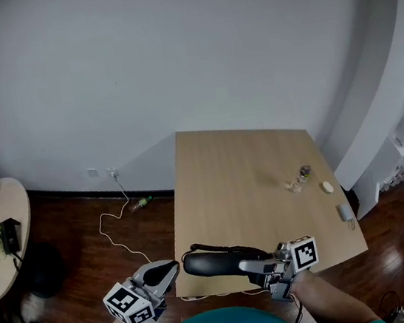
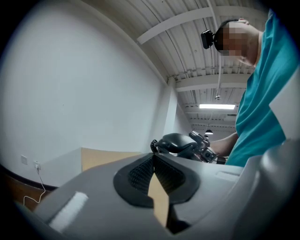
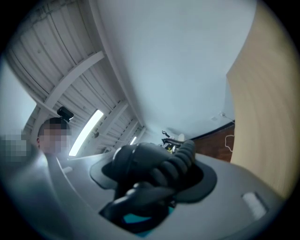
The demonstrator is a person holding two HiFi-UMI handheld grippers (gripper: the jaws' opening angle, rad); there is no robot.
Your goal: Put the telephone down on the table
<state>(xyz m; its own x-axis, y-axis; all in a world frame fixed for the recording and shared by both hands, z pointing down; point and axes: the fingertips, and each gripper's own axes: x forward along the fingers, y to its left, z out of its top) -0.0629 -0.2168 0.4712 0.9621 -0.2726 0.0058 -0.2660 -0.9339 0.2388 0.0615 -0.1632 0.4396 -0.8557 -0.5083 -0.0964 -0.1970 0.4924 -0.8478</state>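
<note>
1 end of the telephone (image 1: 220,262) is clamped in the right gripper (image 1: 265,266) in the head view. The rest juts toward 9 o'clock, in the air over the table (image 1: 243,188) edge at 6 o'clock. Lowered right here, it may overhang and tip to the floor (image 1: 85,233). The left gripper (image 1: 173,267) hovers just beside its free end. Small items (image 1: 305,177) lie at 2 o'clock, well apart.

In the left gripper view the jaws meet at the tips with nothing between them. That side gives 0 support, so the telephone could pivot in its 1 grip.

In the right gripper view the jaws press on the telephone, and the coiled cord (image 3: 180,157) lies beside it there. I judge the cord could snag on release and drag the telephone.
</note>
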